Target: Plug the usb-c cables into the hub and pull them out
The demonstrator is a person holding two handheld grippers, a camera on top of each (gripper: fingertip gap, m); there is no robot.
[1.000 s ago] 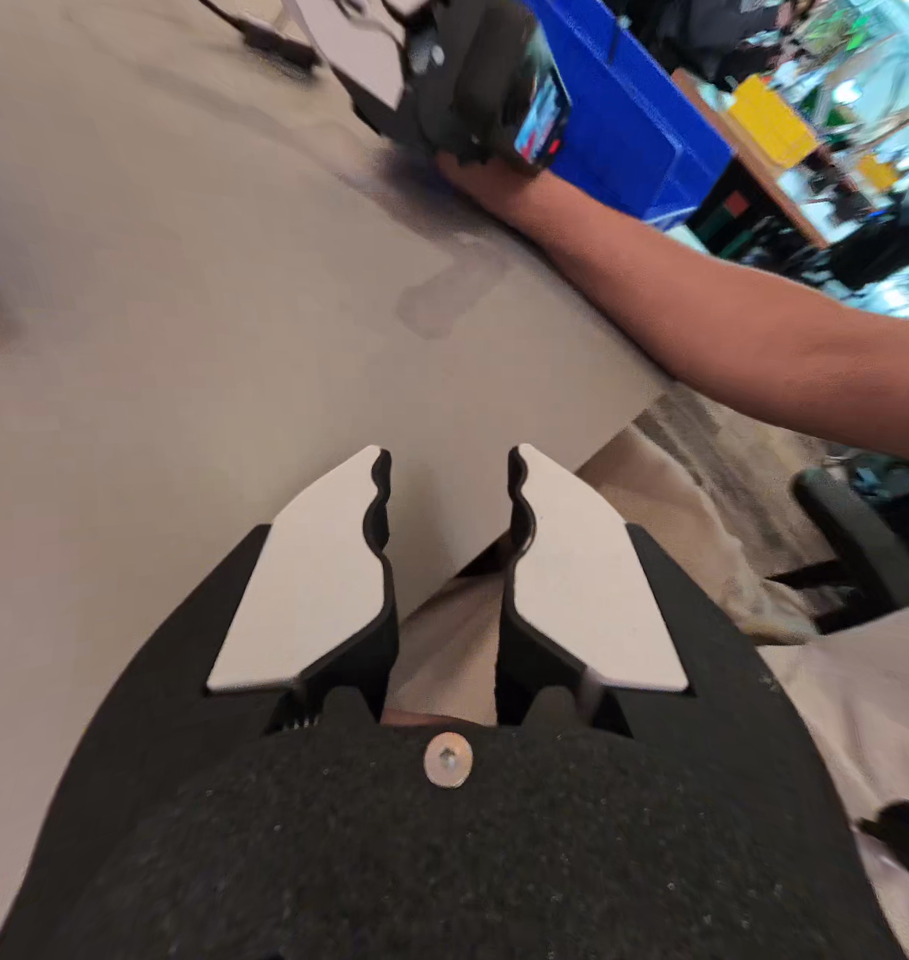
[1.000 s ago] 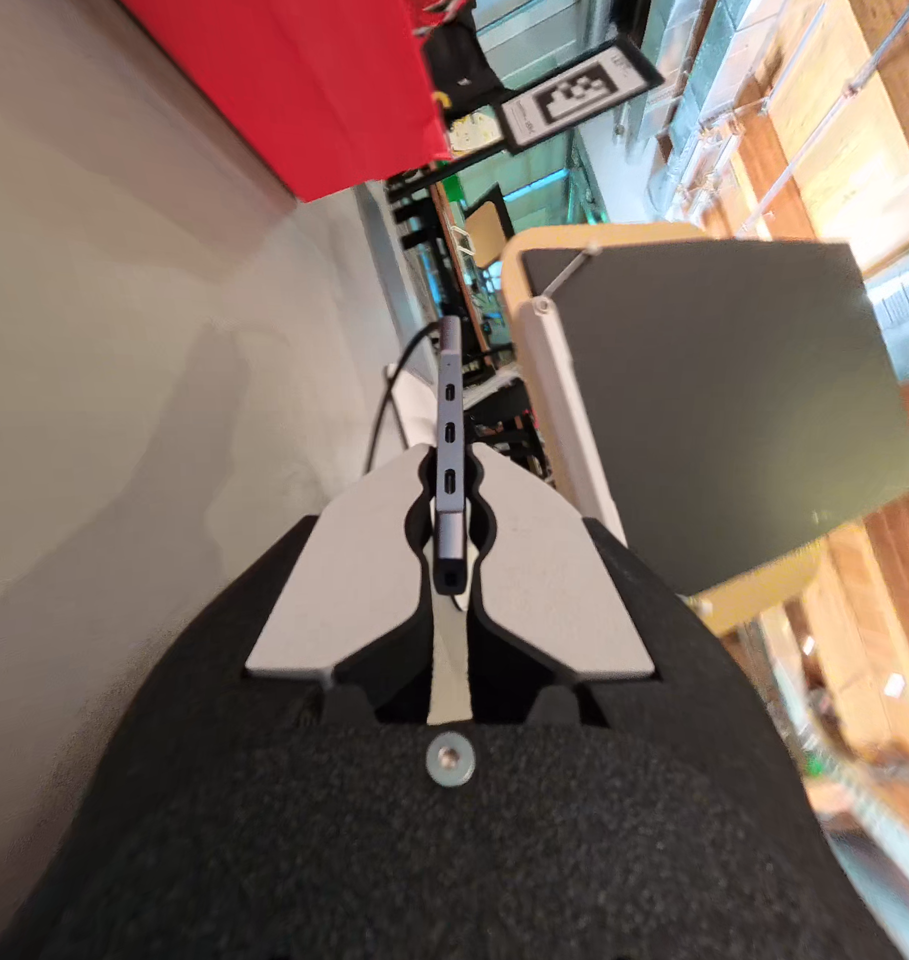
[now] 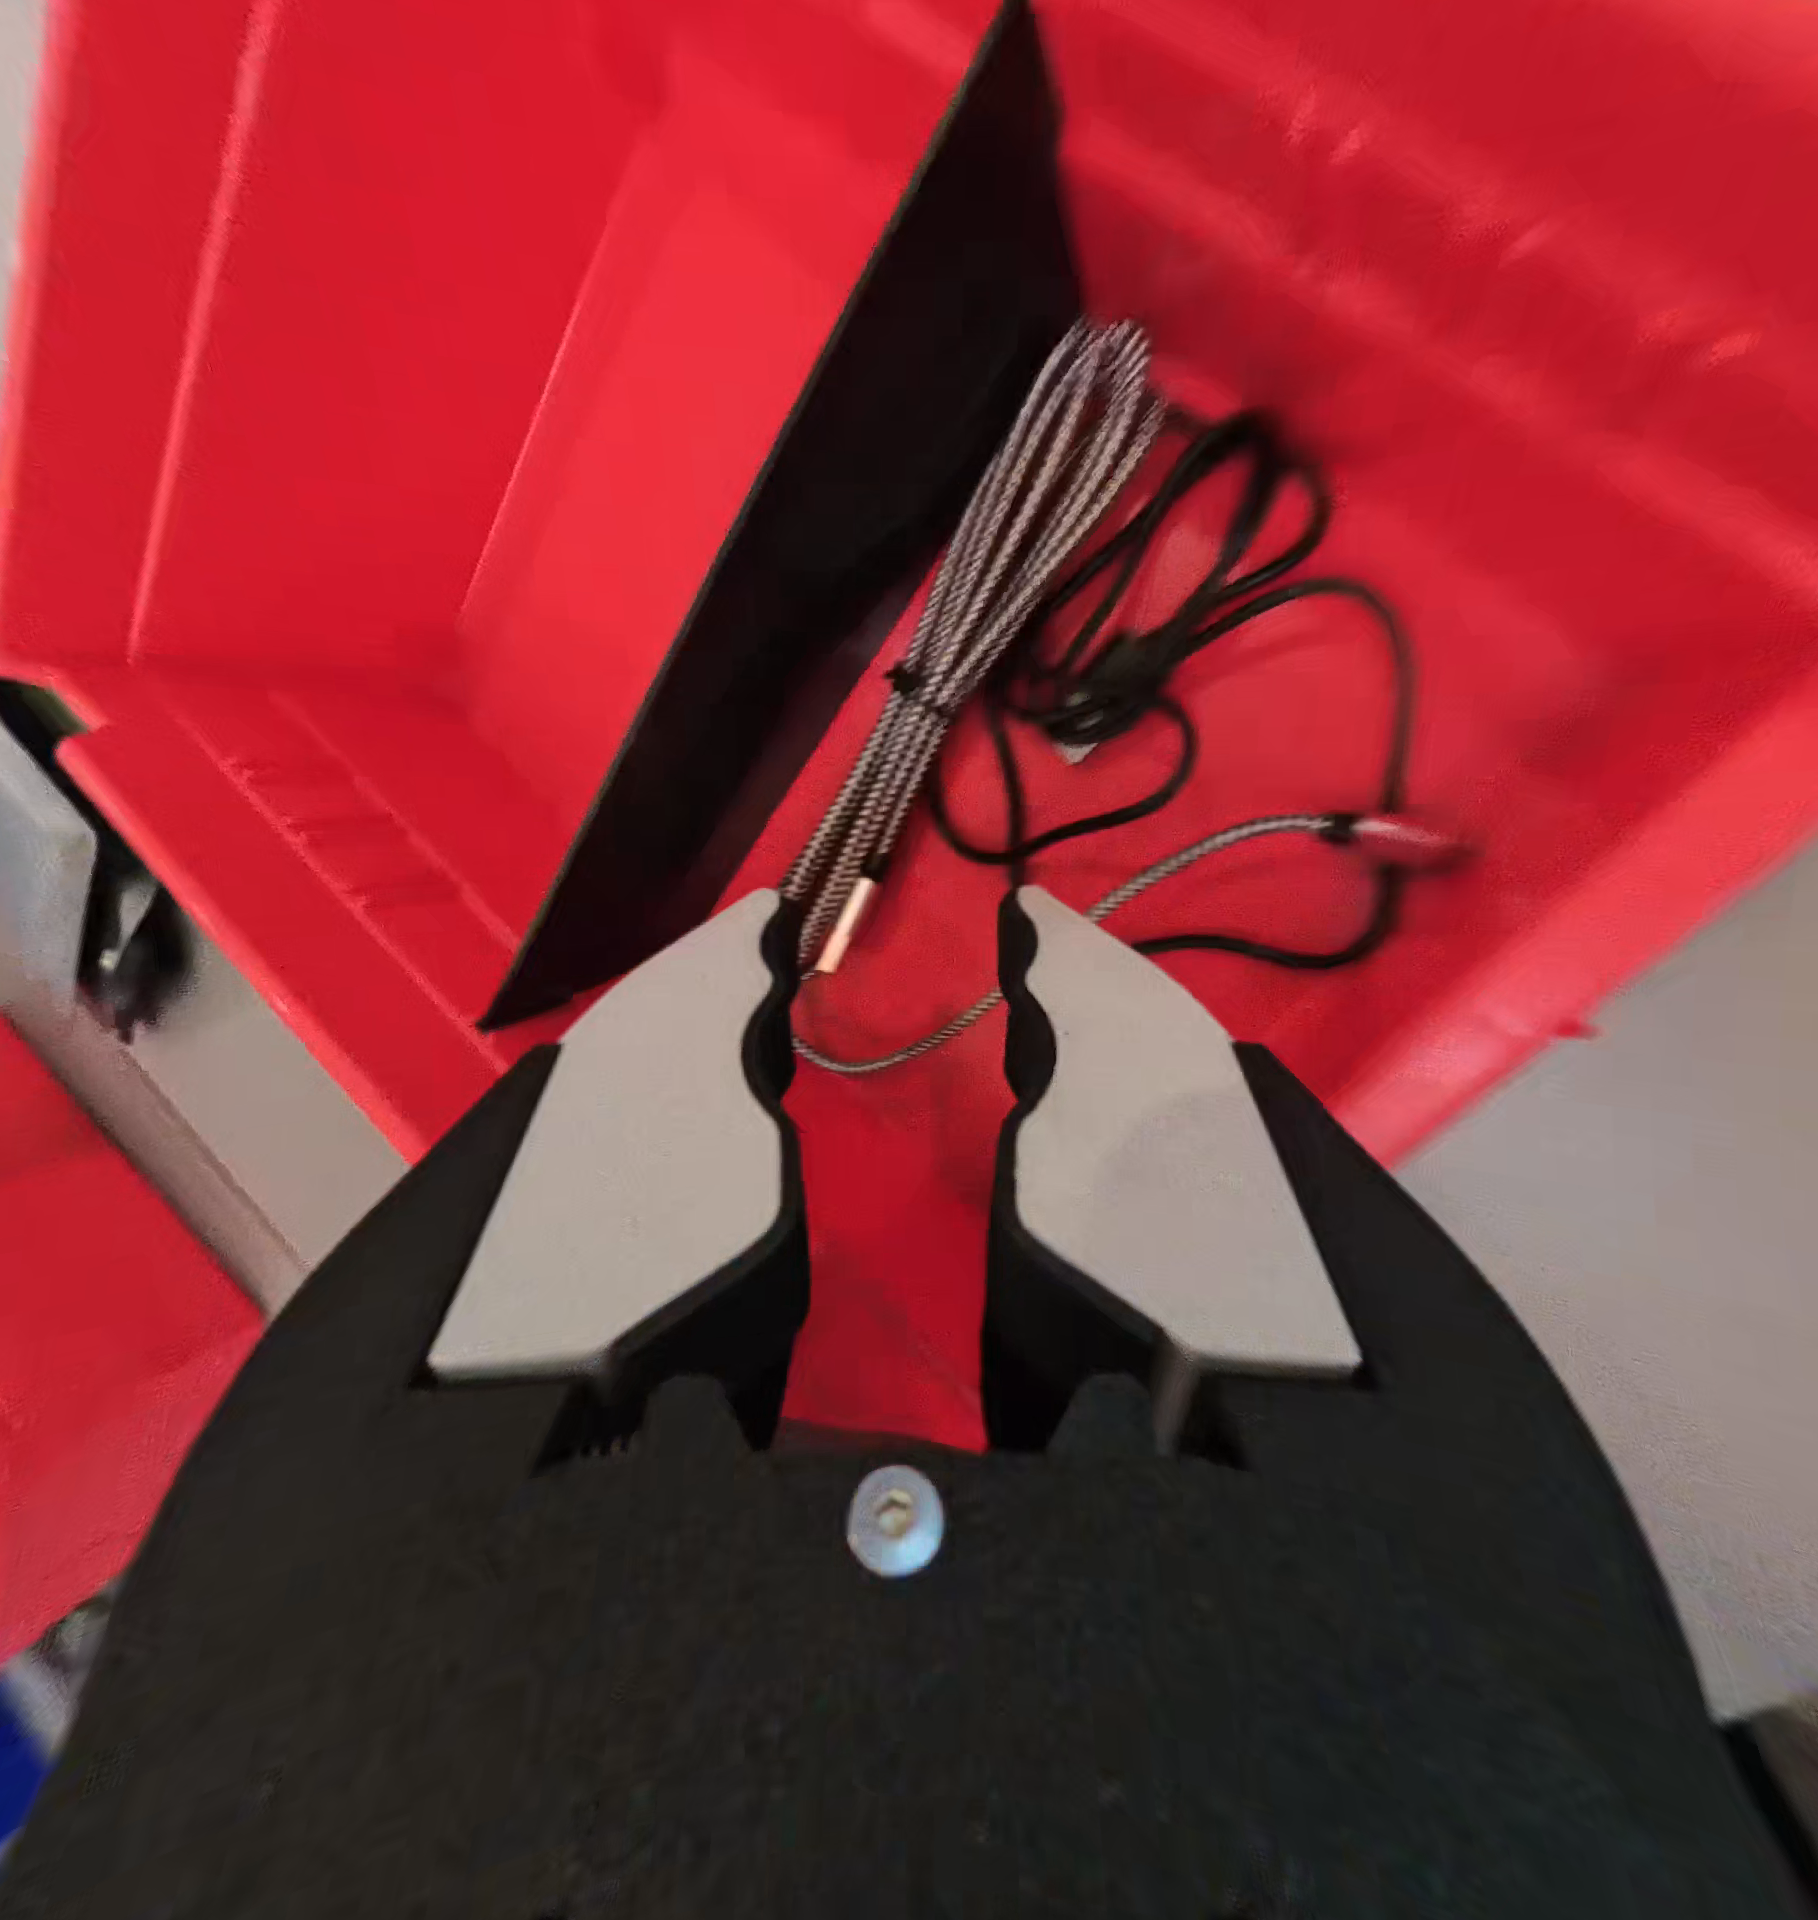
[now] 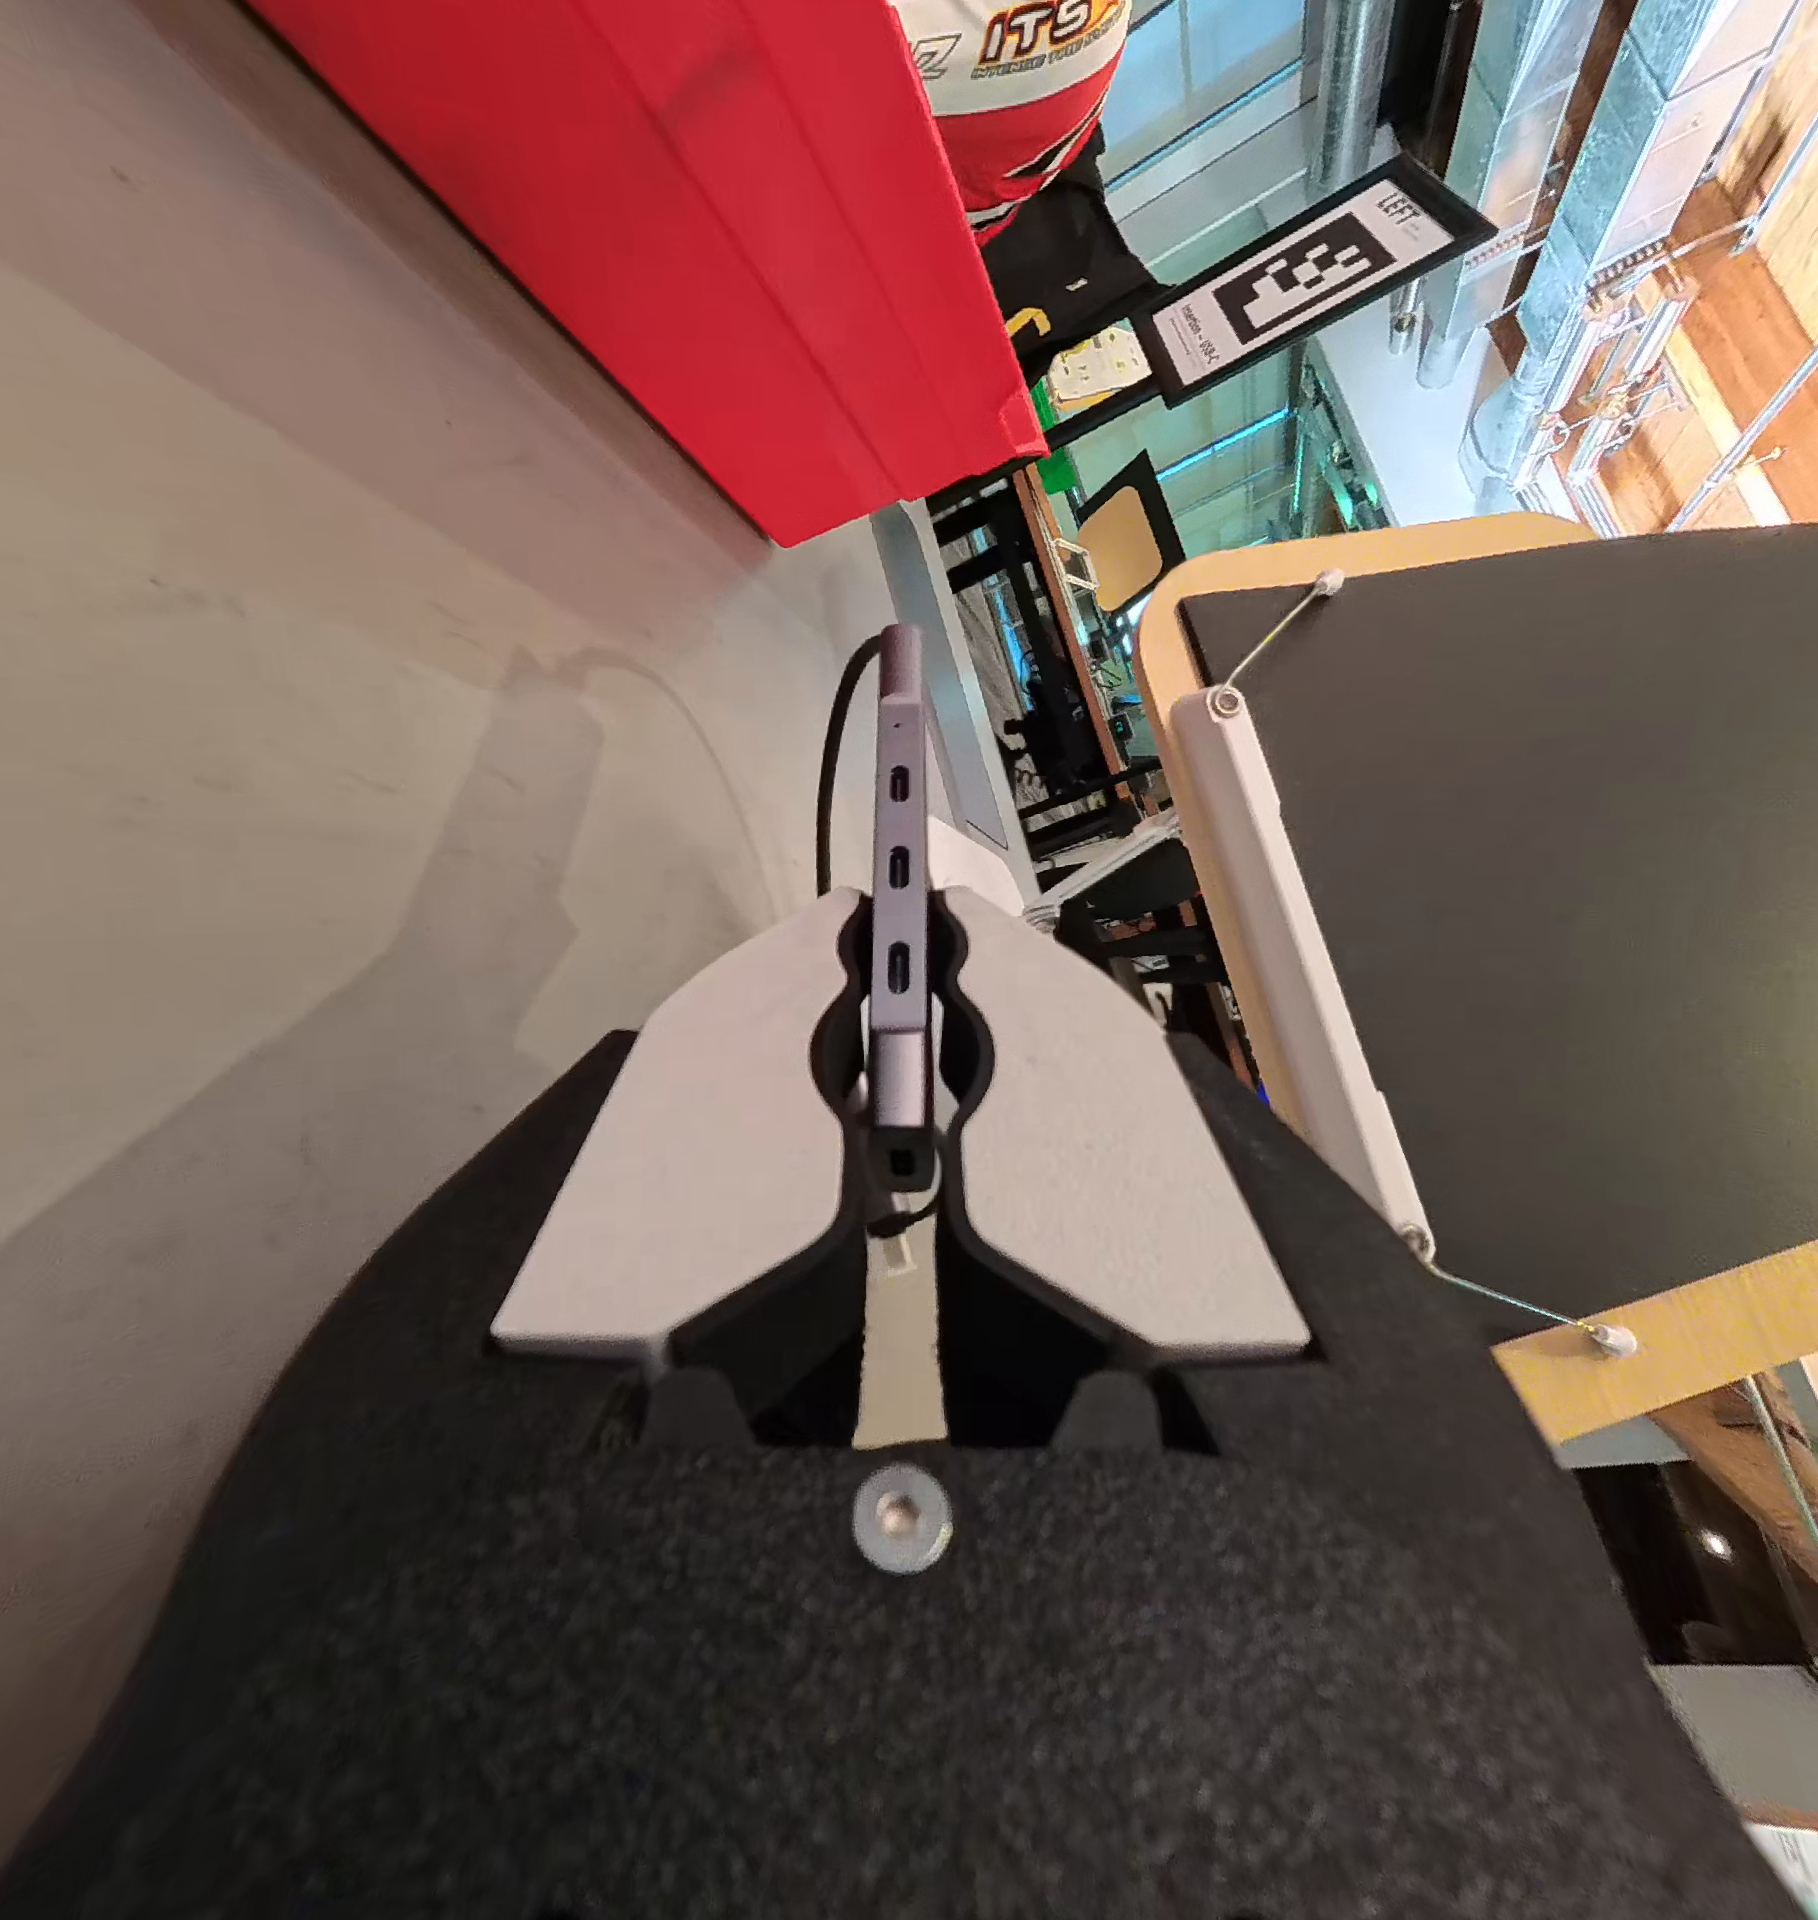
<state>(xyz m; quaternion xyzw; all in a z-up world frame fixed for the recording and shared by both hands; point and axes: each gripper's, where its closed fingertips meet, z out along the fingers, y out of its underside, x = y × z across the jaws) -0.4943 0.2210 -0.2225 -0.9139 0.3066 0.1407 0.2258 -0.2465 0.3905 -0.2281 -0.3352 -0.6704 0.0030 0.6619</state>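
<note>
In the left wrist view my left gripper is open and empty above a red bin. A bundled braided cable lies in the bin, its copper-coloured plug end just ahead of my left fingertip. A thin black cable lies tangled beside it. In the right wrist view my right gripper is shut on a slim grey USB-C hub, held edge-on above the table. Three ports face the camera. The hub's own black lead curves off its far end.
A black divider panel stands in the red bin to the left of the cables. The grey table shows at right. In the right wrist view the red bin is ahead to the left, and a dark board with a wooden frame to the right. Tip to tip, the grippers are about 30 centimetres apart.
My left gripper has swung from the table edge near the person's arm to above the red bin with the cables. My right gripper still holds the hub, nearly unmoved.
</note>
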